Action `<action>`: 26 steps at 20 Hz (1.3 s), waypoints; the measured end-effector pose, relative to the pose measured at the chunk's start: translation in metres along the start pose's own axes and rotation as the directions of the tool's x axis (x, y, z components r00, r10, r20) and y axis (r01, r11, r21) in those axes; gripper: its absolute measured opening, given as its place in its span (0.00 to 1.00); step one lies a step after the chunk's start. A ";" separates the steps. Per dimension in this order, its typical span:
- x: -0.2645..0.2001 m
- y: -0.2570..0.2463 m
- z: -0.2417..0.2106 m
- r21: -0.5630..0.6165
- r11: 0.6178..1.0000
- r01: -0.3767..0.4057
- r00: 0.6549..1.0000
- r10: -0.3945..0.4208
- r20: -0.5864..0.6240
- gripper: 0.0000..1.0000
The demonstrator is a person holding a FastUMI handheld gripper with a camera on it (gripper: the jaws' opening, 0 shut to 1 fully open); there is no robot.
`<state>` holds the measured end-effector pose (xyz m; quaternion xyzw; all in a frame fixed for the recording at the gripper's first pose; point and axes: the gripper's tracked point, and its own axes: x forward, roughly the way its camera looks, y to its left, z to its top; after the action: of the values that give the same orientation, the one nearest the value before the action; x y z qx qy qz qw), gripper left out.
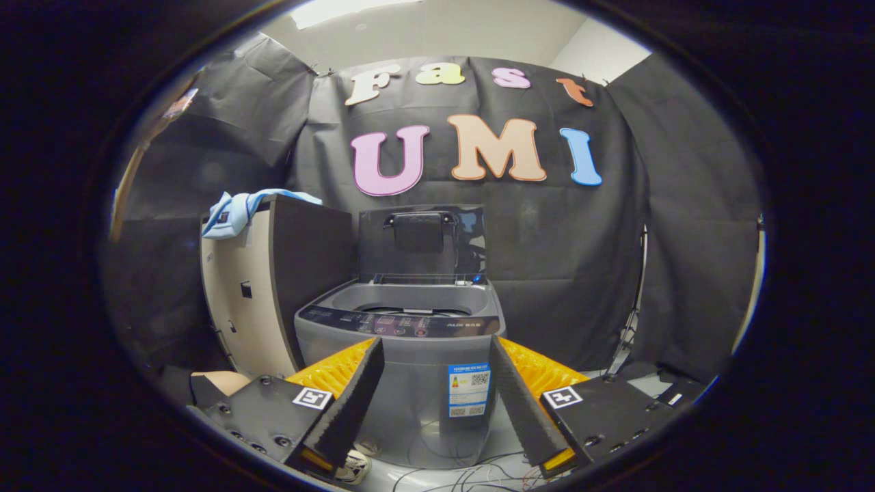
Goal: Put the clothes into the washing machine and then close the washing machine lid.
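Note:
A grey top-loading washing machine (pixel 410 342) stands straight ahead, beyond my fingers. Its dark lid (pixel 422 240) is raised upright at the back, and the drum opening (pixel 403 309) shows below it. Light blue clothes (pixel 239 208) lie draped over the top of a tall cabinet (pixel 273 287) to the left of the machine. My gripper (pixel 437 355) is open, its two fingers spread wide with nothing between them, well short of the machine and lower than the clothes.
Cables (pixel 465 471) trail on the floor in front of the machine. A stand's legs (pixel 632 321) rise against the cloth wall to the right. A shoe (pixel 352 466) shows on the floor near the left finger.

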<state>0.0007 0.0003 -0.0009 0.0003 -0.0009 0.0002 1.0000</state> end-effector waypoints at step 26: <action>0.082 0.122 0.185 0.025 0.996 -0.089 0.981 0.083 0.175 0.96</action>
<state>0.0821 0.1217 0.1843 0.0164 -0.0884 0.0435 0.9950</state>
